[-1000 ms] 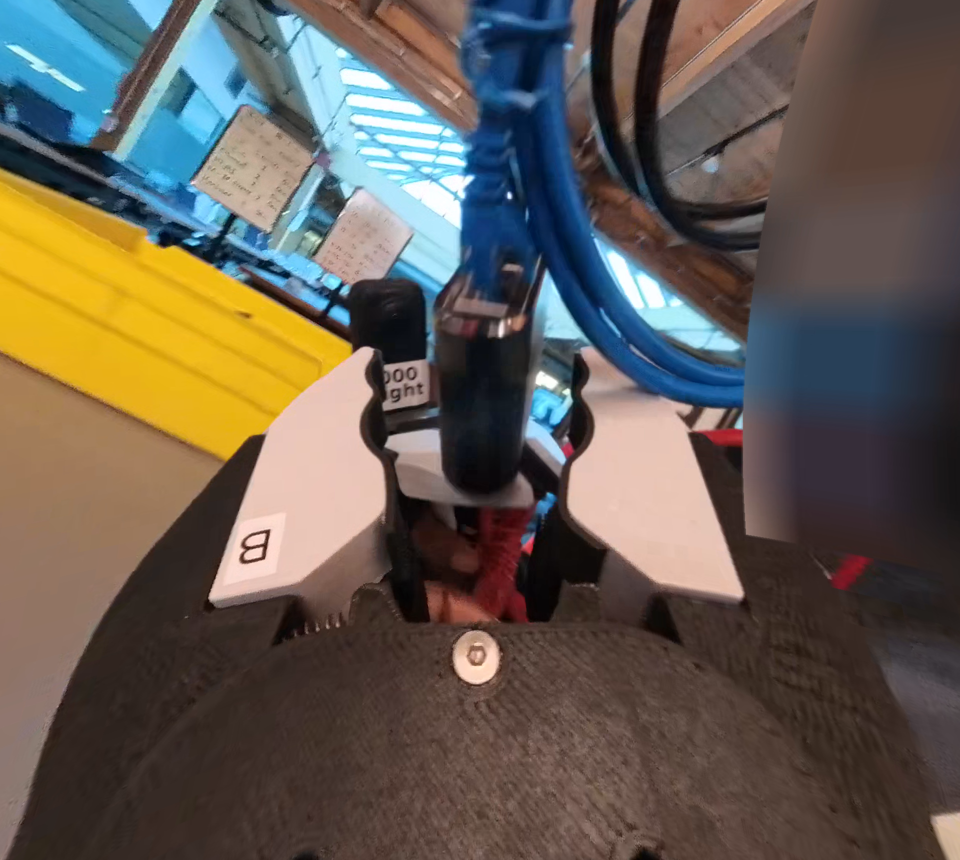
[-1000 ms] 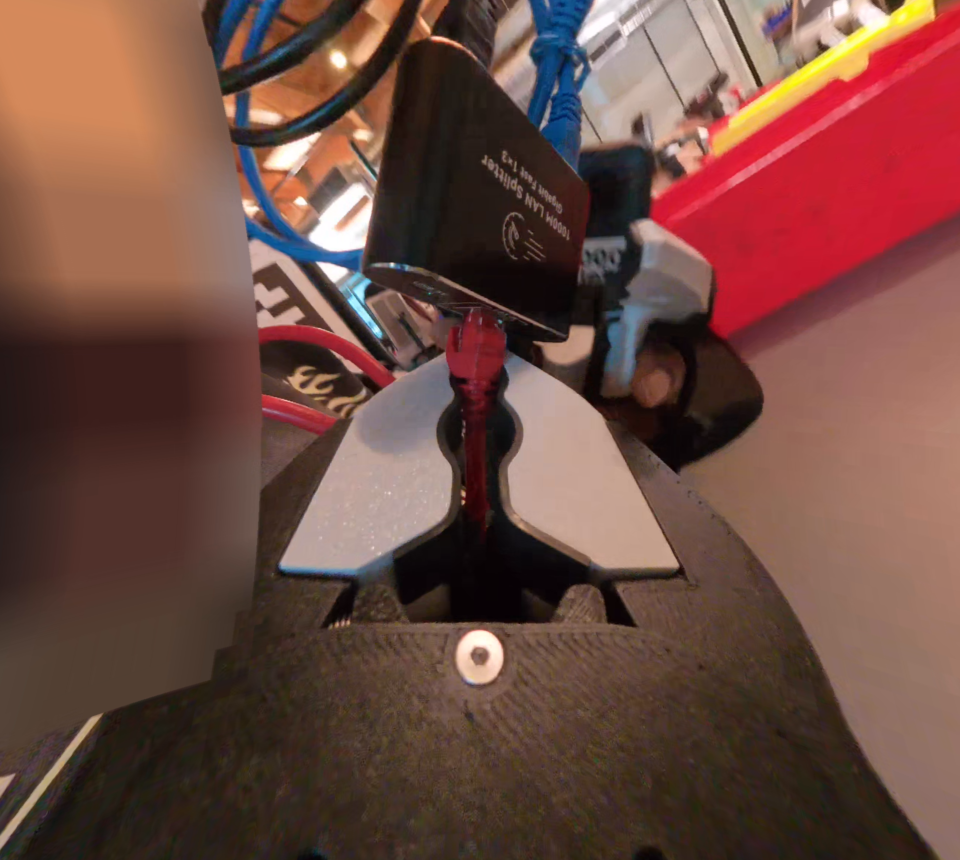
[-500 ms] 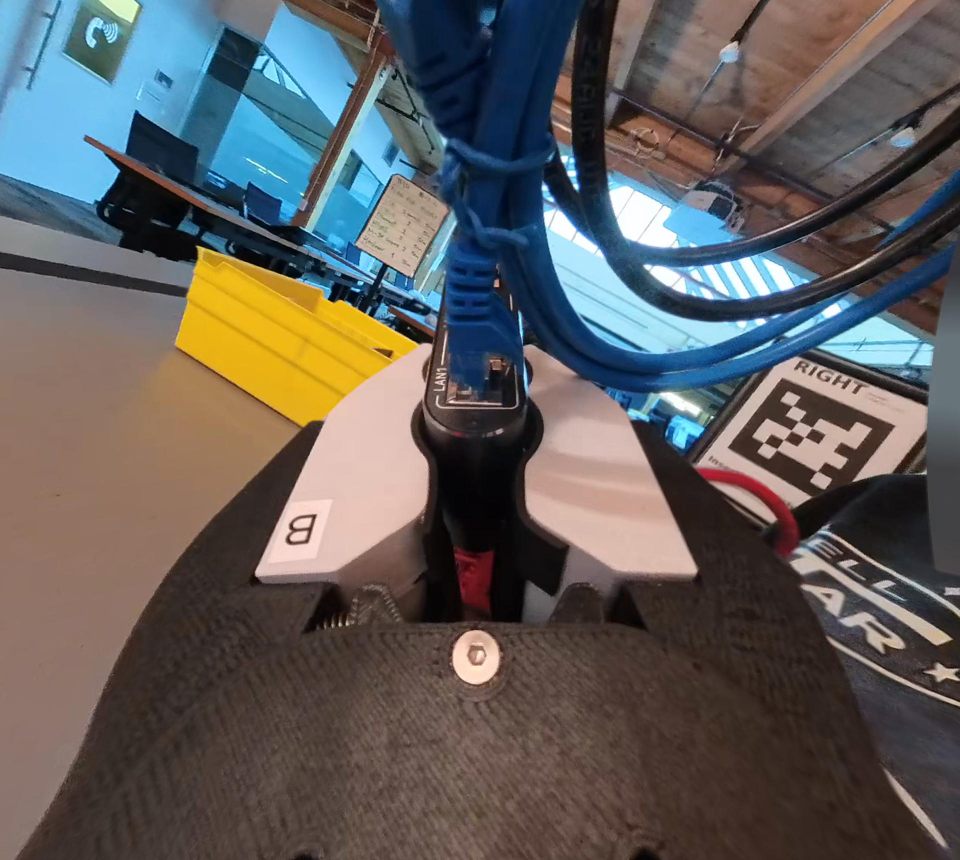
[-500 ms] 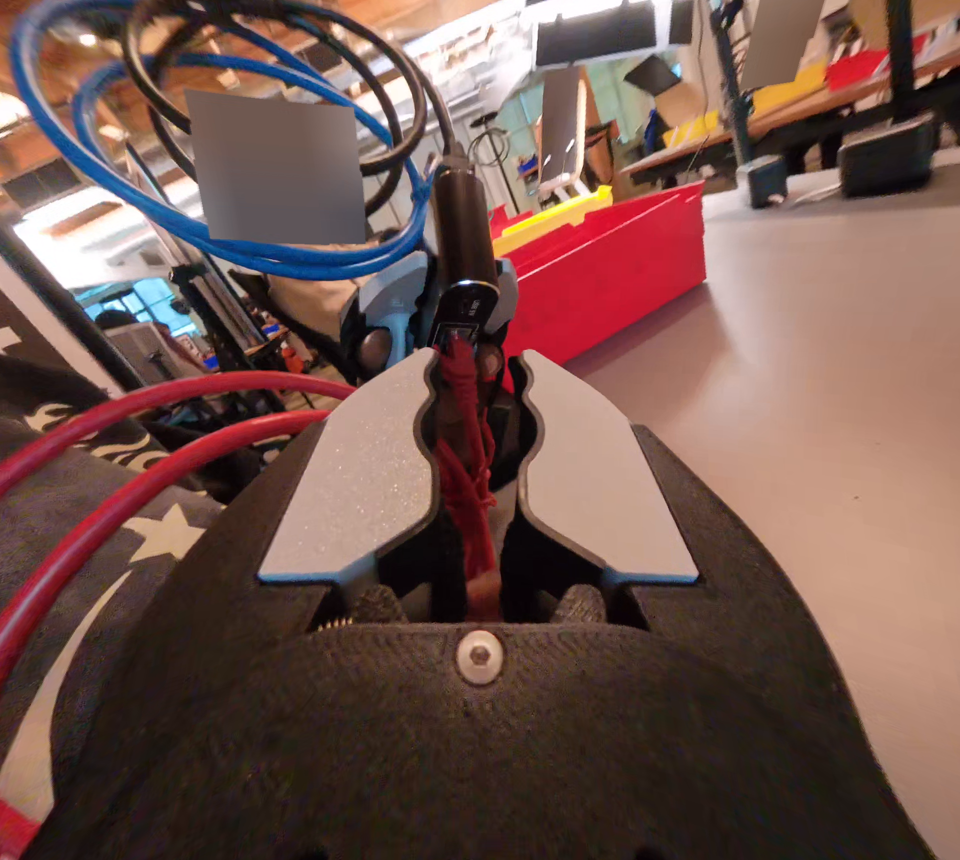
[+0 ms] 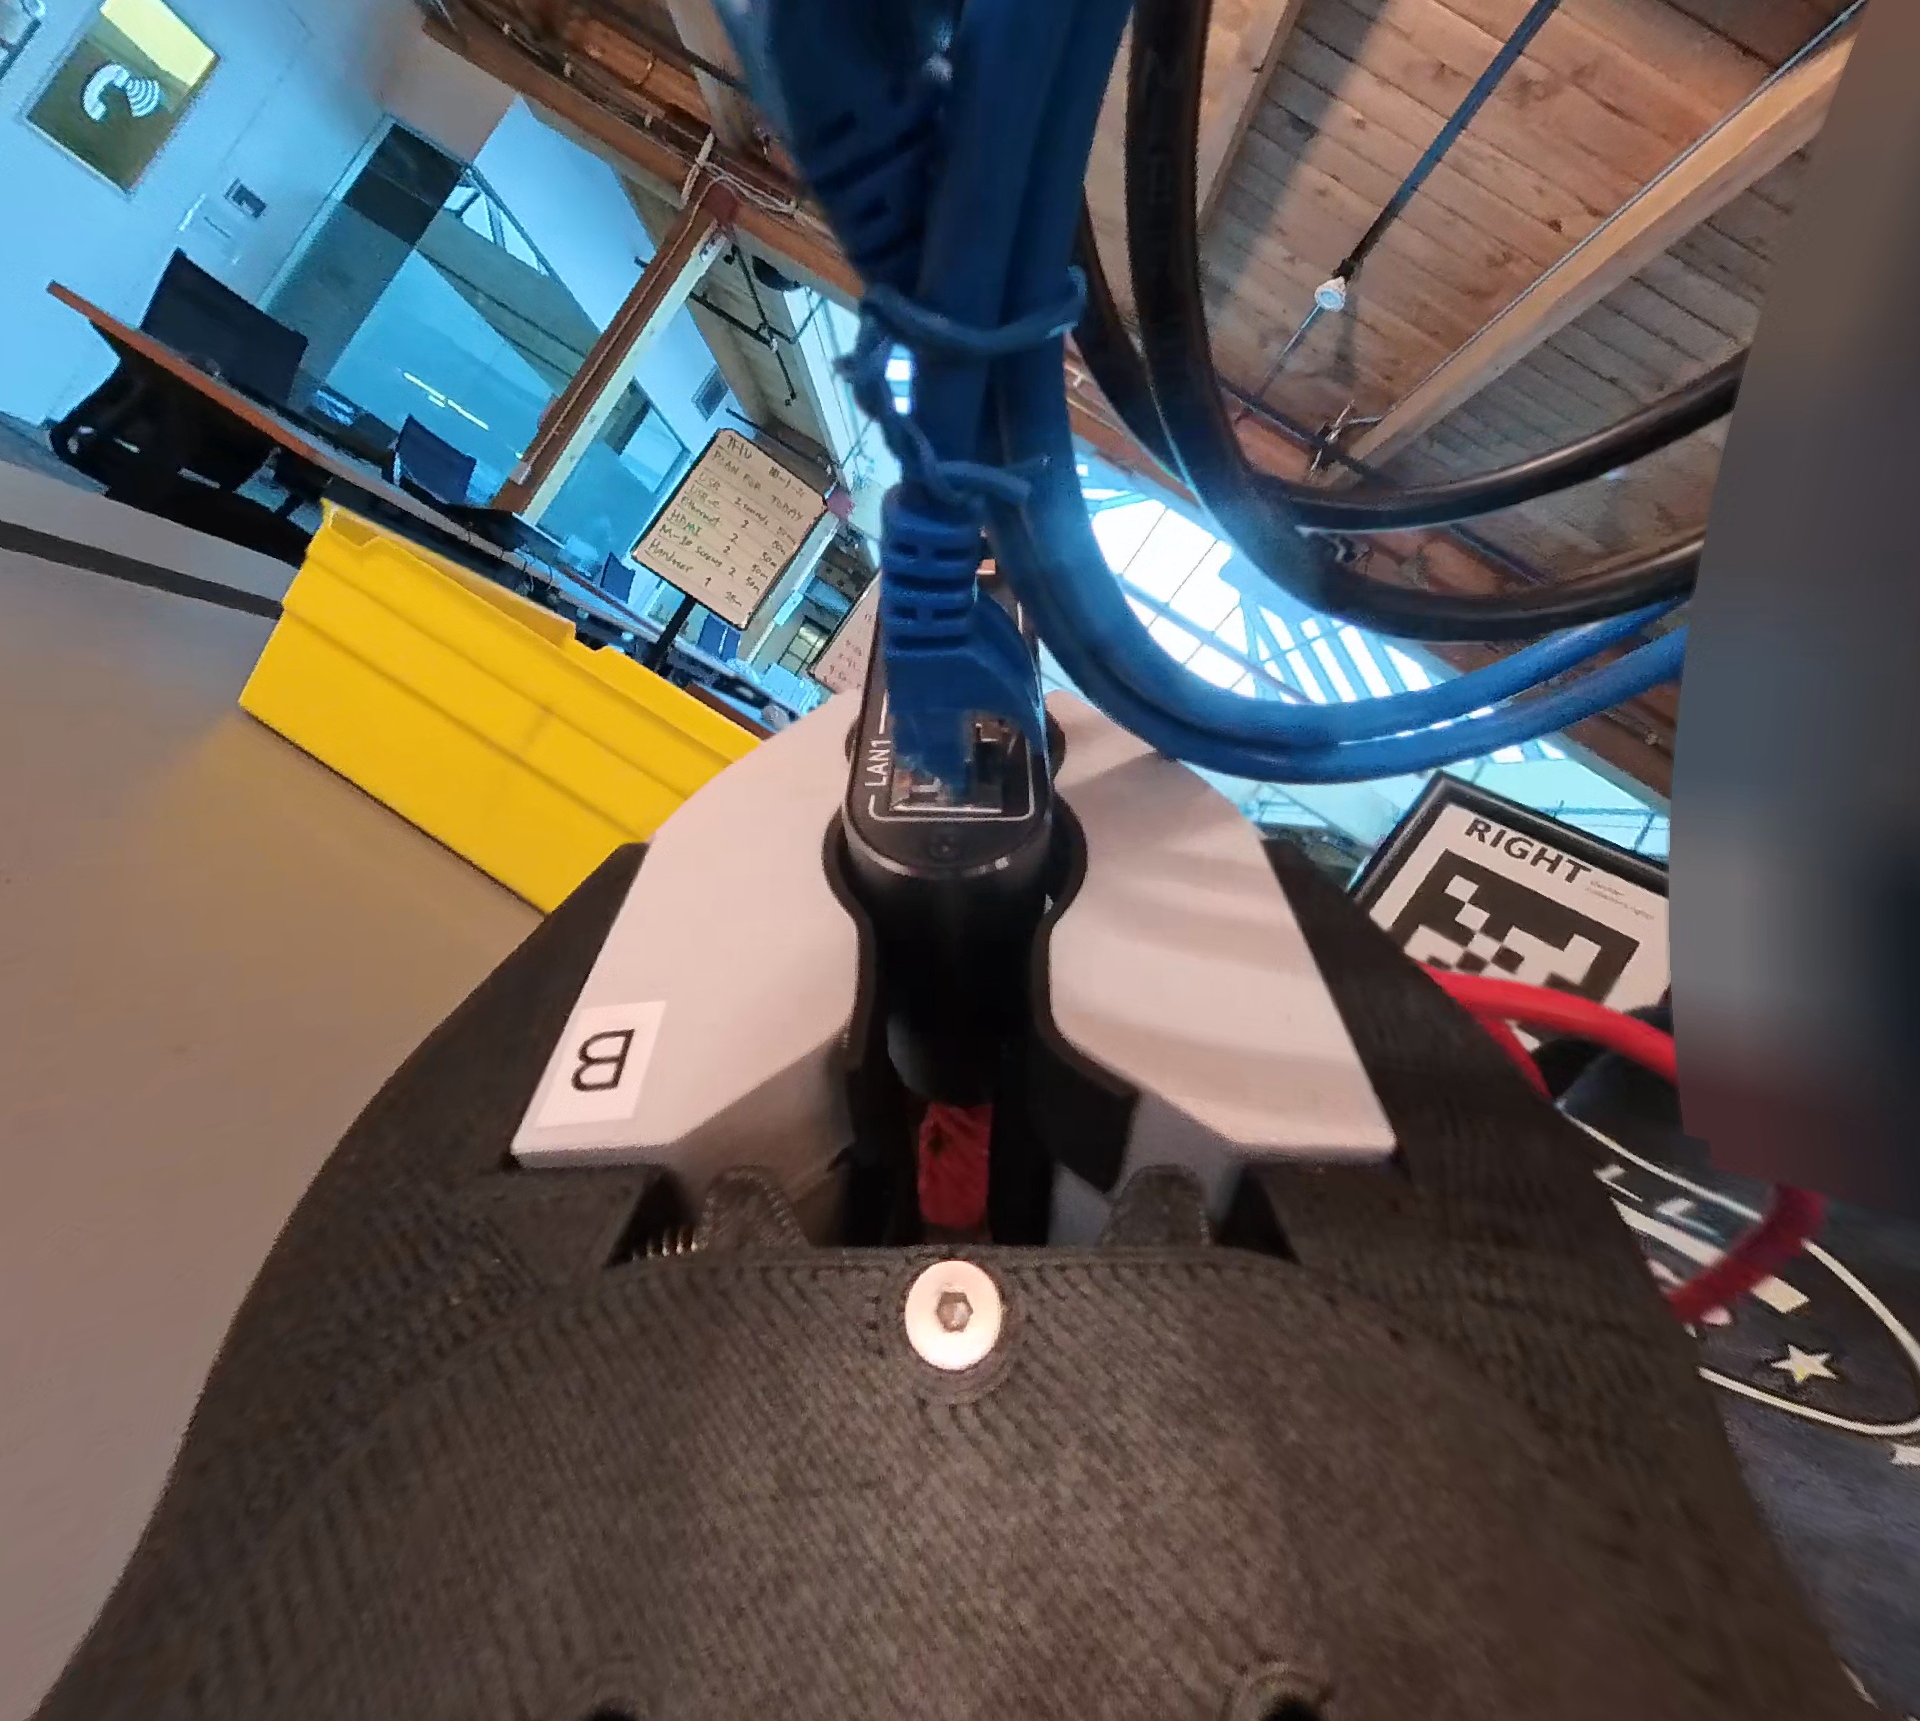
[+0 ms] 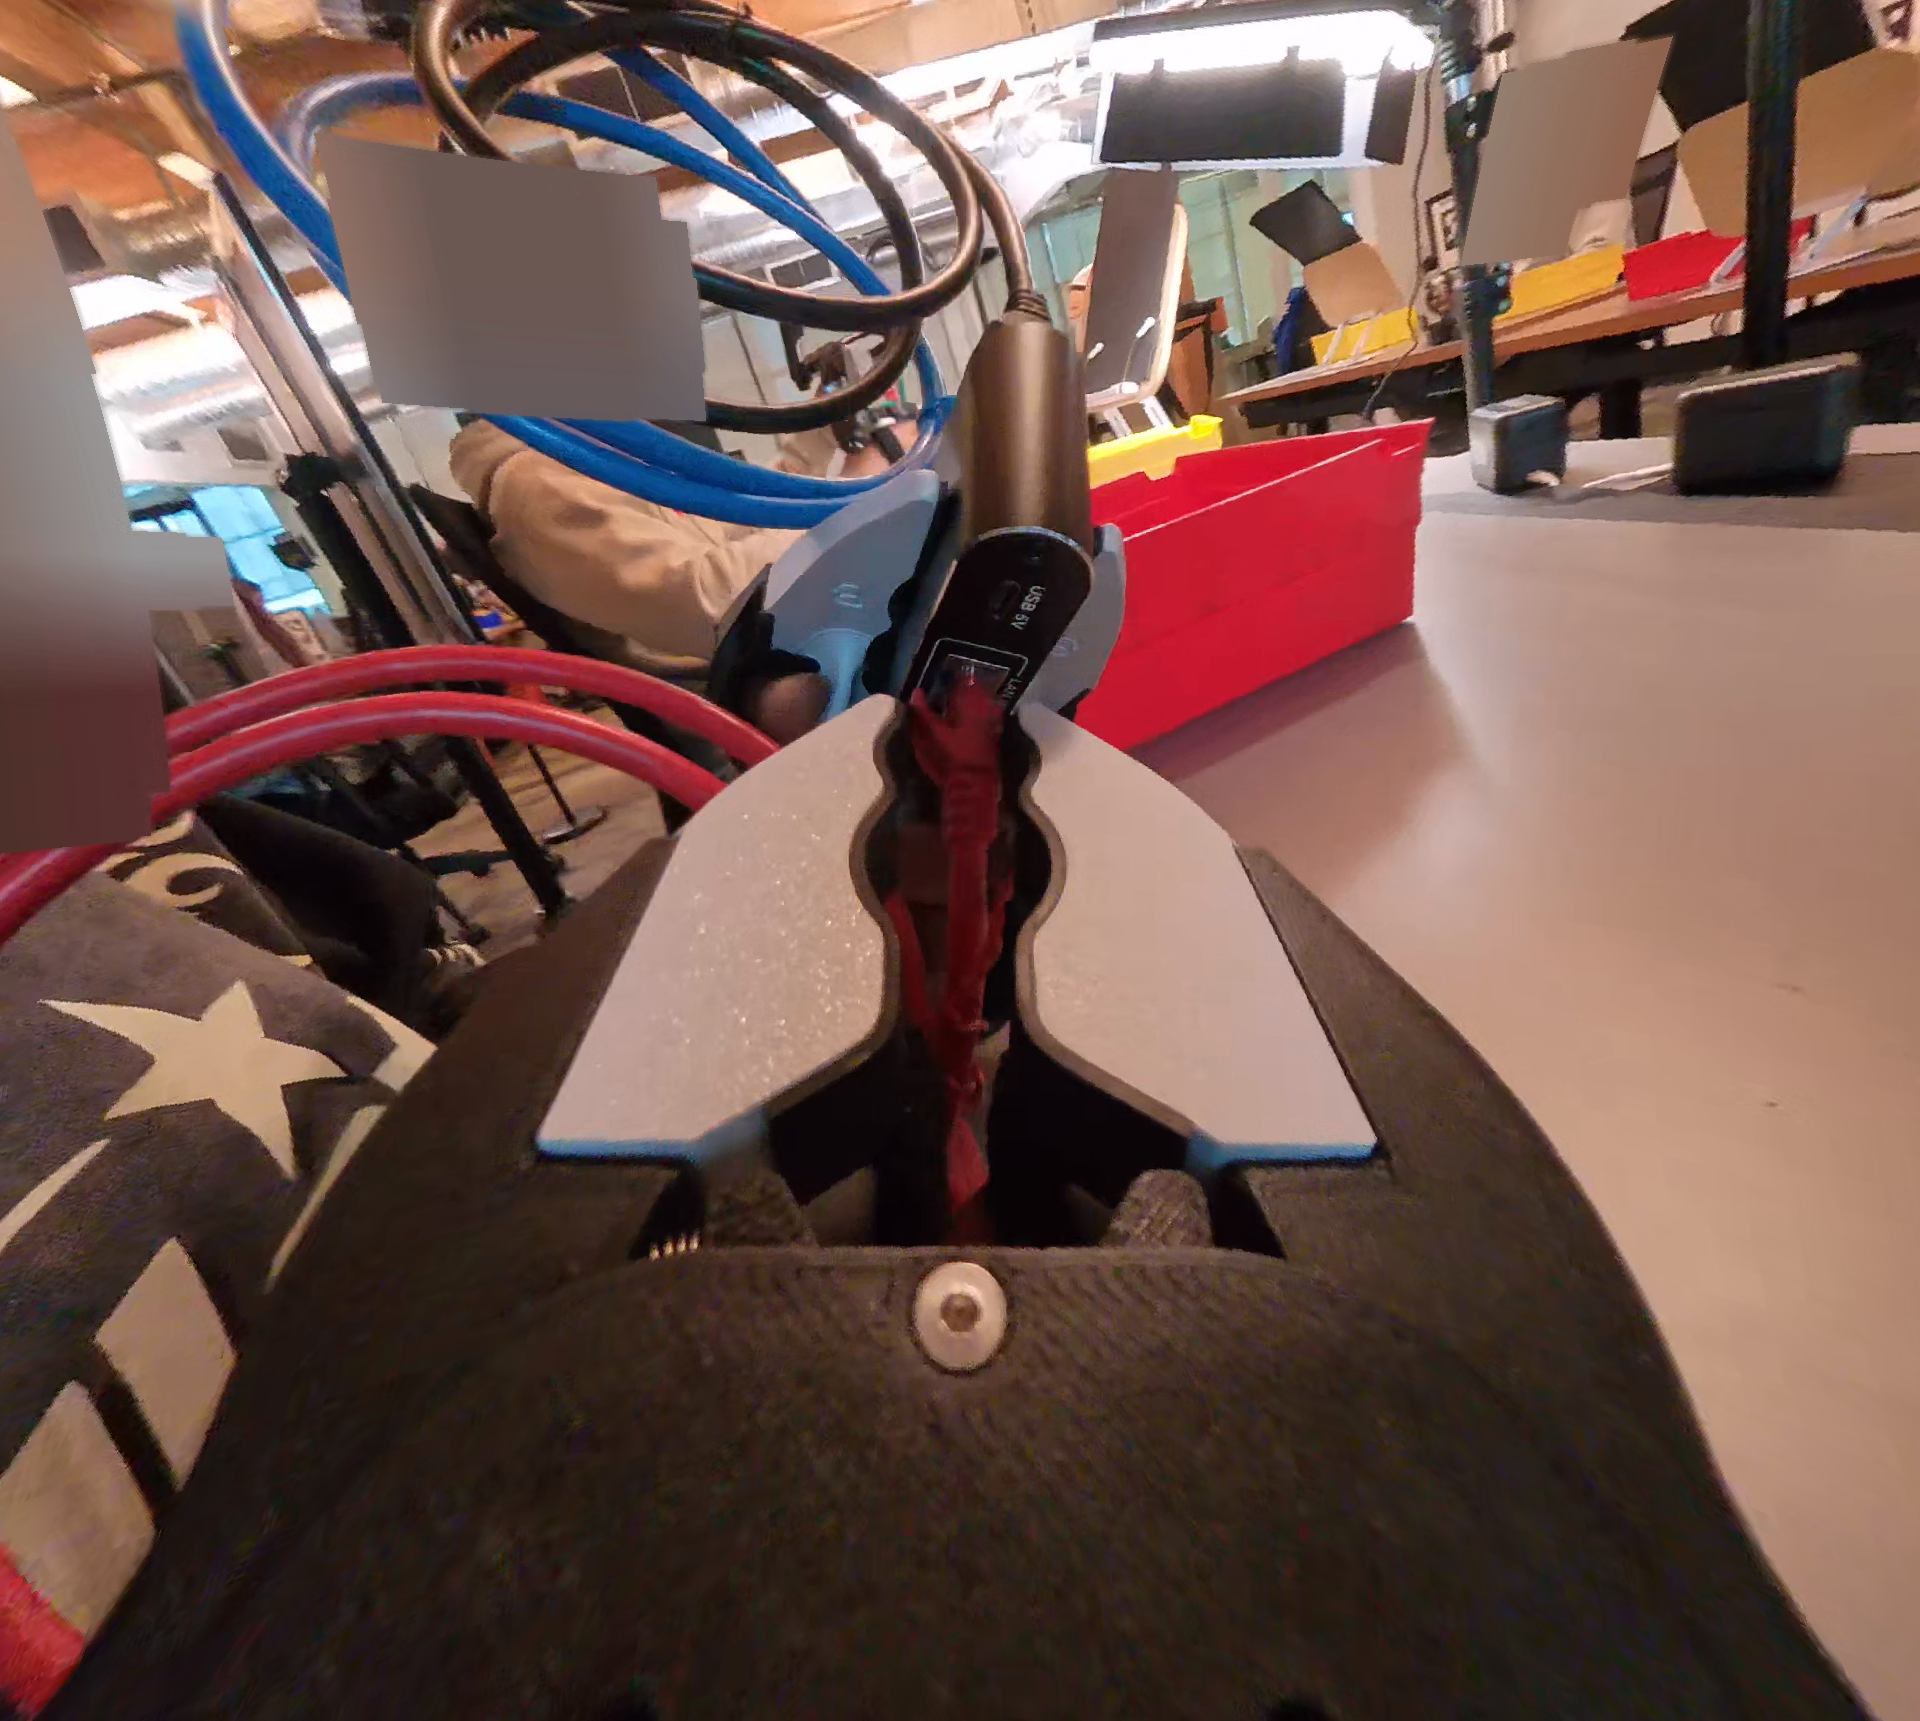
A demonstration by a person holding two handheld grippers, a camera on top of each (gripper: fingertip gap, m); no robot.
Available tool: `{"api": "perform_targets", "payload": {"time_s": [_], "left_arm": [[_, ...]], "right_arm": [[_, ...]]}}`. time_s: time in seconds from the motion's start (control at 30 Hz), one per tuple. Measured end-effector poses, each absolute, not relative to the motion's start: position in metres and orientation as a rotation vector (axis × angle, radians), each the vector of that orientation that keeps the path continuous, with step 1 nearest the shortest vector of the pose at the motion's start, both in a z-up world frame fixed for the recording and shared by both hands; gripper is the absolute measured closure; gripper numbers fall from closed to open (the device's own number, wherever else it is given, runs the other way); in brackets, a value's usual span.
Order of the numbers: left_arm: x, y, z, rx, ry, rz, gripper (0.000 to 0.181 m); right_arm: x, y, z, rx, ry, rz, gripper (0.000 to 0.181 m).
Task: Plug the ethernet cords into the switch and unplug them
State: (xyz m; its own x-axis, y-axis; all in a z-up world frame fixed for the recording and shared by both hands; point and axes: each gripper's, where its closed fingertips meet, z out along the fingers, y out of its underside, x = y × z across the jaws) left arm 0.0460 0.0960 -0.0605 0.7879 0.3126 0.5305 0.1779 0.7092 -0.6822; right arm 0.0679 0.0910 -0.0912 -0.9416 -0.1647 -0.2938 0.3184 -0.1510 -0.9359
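Note:
My left gripper [image 5: 945, 798] is shut on the black switch [image 5: 940, 861] and holds it above the table. A blue ethernet plug [image 5: 925, 632] sits in the port on the switch's far end, with its tied blue coil [image 5: 1039, 113] and a black cable [image 5: 1351, 518] hanging above. My right gripper [image 6: 956, 726] is shut on the red ethernet plug [image 6: 961, 798]. The plug's tip is in the mouth of the near port of the switch [image 6: 1013, 549]; its depth is hidden. The red plug also shows in the left wrist view [image 5: 951, 1152], below the switch.
A yellow bin [image 5: 468, 695] stands on the grey table [image 5: 156, 944] left of the left gripper. A red bin [image 6: 1247, 570] stands on the table [image 6: 1610, 840] beyond the right gripper. Red cable loops [image 6: 416, 695] lie at the left. A person's star-patterned clothing [image 6: 156, 1100] is close by. Both grippers' tips are close together, under 4 cm apart.
The left gripper's fingers, open around the switch a second ago, have shut on it. The switch has turned from broadside to edge-on in the right view. Both views swung.

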Motion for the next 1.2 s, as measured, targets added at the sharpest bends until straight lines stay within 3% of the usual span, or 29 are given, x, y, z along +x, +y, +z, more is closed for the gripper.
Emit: {"api": "perform_targets", "payload": {"time_s": [1.2], "left_arm": [[0.090,0.109,-0.026,-0.828,-0.326,0.430,0.153]], "right_arm": [[0.088,0.101,-0.058,-0.100,2.064,-2.533,0.166]]}}
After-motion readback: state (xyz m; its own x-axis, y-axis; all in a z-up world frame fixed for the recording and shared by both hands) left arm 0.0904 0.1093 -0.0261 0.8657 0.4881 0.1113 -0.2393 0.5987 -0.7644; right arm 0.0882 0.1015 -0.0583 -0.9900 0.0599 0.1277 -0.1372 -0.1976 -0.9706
